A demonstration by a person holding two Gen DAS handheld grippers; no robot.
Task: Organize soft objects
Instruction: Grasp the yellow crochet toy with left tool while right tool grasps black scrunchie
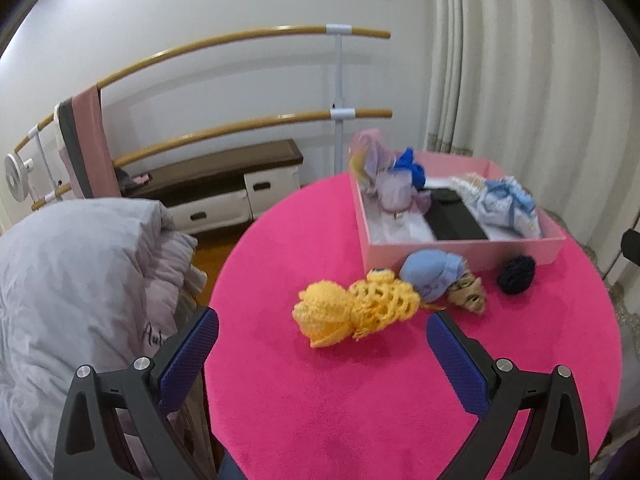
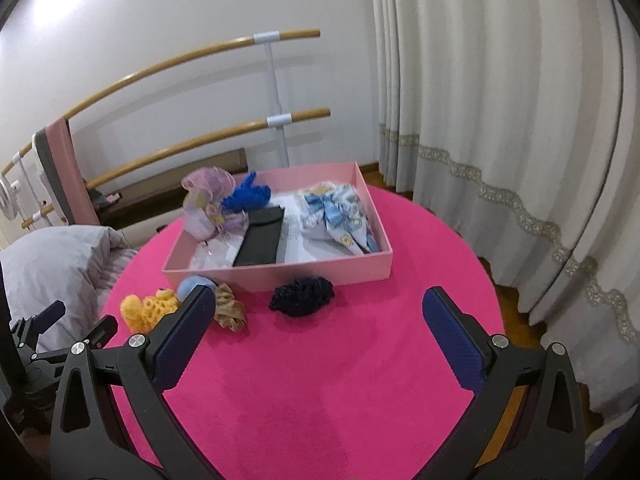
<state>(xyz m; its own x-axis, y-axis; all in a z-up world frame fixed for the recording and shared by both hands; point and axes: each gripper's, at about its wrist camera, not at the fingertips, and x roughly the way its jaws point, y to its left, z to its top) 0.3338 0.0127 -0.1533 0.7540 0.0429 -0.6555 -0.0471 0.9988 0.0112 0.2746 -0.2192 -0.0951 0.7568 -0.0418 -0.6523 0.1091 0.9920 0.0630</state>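
Note:
A pink box stands at the far side of a round pink table. Inside lie a lilac organza piece, a blue knit item, a black pouch and a light blue patterned cloth. In front of the box lie a yellow crochet piece, a light blue soft item, a tan scrunchie and a dark navy scrunchie. My left gripper is open just short of the yellow piece. My right gripper is open near the navy scrunchie.
A grey quilt is heaped left of the table. Behind stand wooden ballet bars, a low dark-topped cabinet and cream curtains. The left gripper shows at the left edge of the right wrist view.

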